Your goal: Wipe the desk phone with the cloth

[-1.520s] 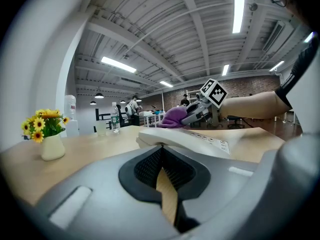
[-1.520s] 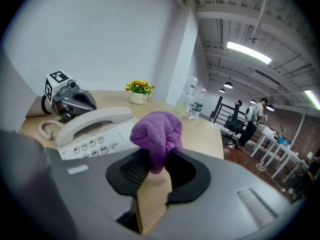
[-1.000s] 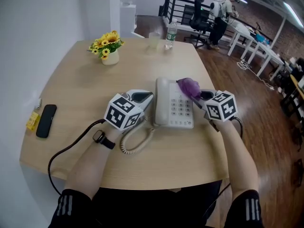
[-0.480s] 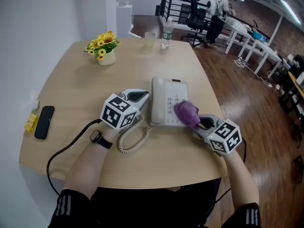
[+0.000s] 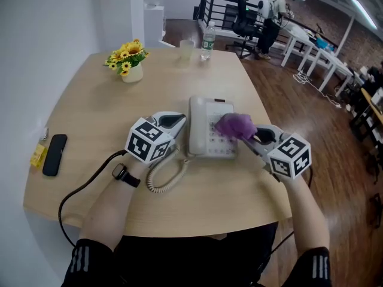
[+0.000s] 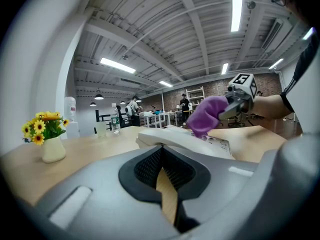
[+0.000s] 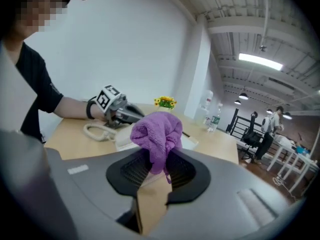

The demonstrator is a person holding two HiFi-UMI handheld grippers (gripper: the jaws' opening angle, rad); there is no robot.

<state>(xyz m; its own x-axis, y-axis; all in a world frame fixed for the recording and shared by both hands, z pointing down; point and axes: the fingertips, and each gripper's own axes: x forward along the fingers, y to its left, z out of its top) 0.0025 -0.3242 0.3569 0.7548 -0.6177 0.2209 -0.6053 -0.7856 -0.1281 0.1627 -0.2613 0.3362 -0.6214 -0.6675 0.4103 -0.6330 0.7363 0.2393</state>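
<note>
The white desk phone (image 5: 209,135) lies in the middle of the wooden table (image 5: 90,112). My right gripper (image 5: 257,137) comes in from the phone's right side, shut on a bunched purple cloth (image 5: 235,126) that rests on the keypad. In the right gripper view the cloth (image 7: 156,134) bulges up from between the jaws. My left gripper (image 5: 173,122) sits against the phone's left side by the handset, shut with nothing between its jaws. The left gripper view shows the phone (image 6: 175,138) just ahead and the cloth (image 6: 205,115) on it.
A coiled cord (image 5: 163,178) loops off the phone's near left corner. A vase of yellow flowers (image 5: 129,61) stands far left; a cup (image 5: 186,51) and a water bottle (image 5: 207,40) stand at the far edge. A black mobile phone (image 5: 54,154) lies at the left edge.
My right gripper swept the cloth from the phone's top down to its near right corner, then back up onto the keypad. The left gripper has stayed put beside the handset.
</note>
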